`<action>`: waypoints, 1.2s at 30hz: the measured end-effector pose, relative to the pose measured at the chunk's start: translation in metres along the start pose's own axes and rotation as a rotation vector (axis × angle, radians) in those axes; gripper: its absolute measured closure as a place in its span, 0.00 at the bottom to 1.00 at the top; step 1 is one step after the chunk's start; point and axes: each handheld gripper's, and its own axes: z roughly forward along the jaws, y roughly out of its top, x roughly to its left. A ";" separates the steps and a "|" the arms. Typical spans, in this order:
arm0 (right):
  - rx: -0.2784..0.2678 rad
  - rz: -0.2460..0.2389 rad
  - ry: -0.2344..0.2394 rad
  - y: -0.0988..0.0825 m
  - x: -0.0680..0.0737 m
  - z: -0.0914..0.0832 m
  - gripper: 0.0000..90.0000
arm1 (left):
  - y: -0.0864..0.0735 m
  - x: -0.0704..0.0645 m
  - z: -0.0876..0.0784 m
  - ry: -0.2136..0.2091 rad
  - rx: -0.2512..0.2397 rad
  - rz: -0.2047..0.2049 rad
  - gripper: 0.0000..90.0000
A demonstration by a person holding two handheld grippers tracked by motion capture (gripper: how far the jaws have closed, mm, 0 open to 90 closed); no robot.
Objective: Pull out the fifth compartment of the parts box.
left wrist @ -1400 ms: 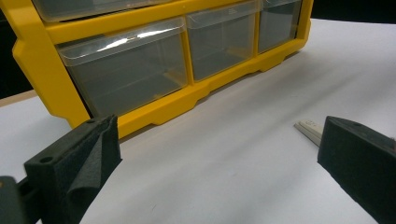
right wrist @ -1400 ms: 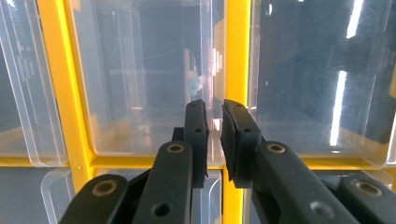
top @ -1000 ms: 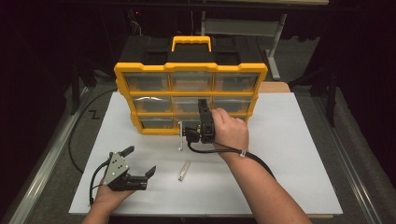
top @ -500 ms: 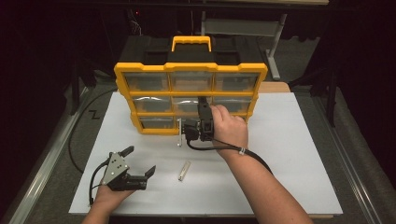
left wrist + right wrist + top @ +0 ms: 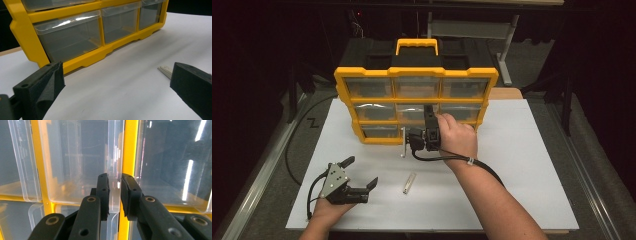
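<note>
– 2 grippers, so start at the left: what is that one doing?

– The left gripper (image 5: 361, 171) rests on the white board (image 5: 522, 165), well clear of the yellow organizer (image 5: 416, 71). Its jaws are spread wide with nothing between them. A small metal strip (image 5: 409, 183) lies just to its right, untouched.

– And the thing being worked on?

– The clear drawer (image 5: 412, 112) in the middle row of the organizer, centre column as far as I can tell. It looks seated in its slot, not yet drawn out.

– Who has it?

– The right gripper (image 5: 115, 190). Its jaws have just been closing, and the drawer's thin front lip (image 5: 113, 182) stands between the 2 pads, pinched.

– How would you expect it to handle?

– Light and stiff, I'd judge; it looks empty. The plastic is glossy, so likely slippery under the pads, and that lip is thin enough to flex or crack if squeezed hard or twisted.

– Best place to hold?

– Right there on the lip, near its middle, pulling straight out so the drawer doesn't bind. The organizer may slide along too, so bracing its frame would help.
</note>
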 end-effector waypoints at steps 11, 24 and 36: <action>-0.009 -0.001 0.000 -0.001 0.001 -0.013 0.89 | 0.000 0.001 0.000 -0.001 -0.003 -0.003 0.00; -0.027 -0.001 0.000 -0.002 0.003 -0.032 0.89 | 0.001 0.000 0.000 -0.001 -0.011 -0.010 0.00; -0.044 0.006 -0.011 -0.005 0.006 -0.046 0.89 | 0.001 0.001 0.000 -0.009 0.000 -0.017 0.00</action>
